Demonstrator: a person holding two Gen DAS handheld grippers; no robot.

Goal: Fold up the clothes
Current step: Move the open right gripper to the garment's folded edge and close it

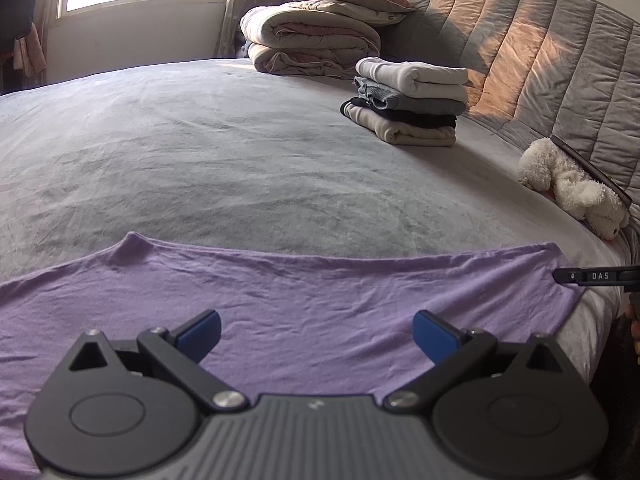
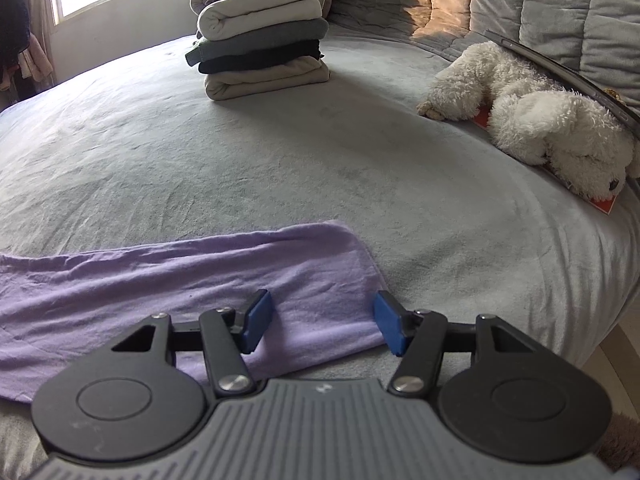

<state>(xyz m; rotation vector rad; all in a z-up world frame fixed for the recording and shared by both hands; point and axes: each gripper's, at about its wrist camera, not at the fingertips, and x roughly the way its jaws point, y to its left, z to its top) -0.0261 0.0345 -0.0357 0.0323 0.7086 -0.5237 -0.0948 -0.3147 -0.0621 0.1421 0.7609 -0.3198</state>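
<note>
On the near edge of the wide bed with its pale grey plush cover (image 1: 240, 152), a thin lilac cotton garment (image 1: 304, 304) lies spread flat, its long axis running side to side across both views, roughly square to the way the two tools point. The left gripper (image 1: 316, 334) hangs over the middle of the cloth with its blue-padded jaws spread wide and nothing between them, lilac fabric showing under and around it on all sides. The right gripper (image 2: 323, 322) sits at the garment's right-hand end: its jaws stand part open, apart from each other, with the cloth's end strip lying below the gap, the left pad over fabric and the right pad just at the hem where grey cover begins. Whether either pad touches the cloth cannot be told. So the free short edge lies directly ahead of and under the right tool, which is much the nearer to it, and a fold of that end toward the left would likely start there. Well beyond, near the quilted grey headboard (image 1: 560, 52), stand a stack of folded clothes in white, grey, black and beige (image 1: 408, 100) and a white fluffy toy dog (image 2: 540, 120).
</note>
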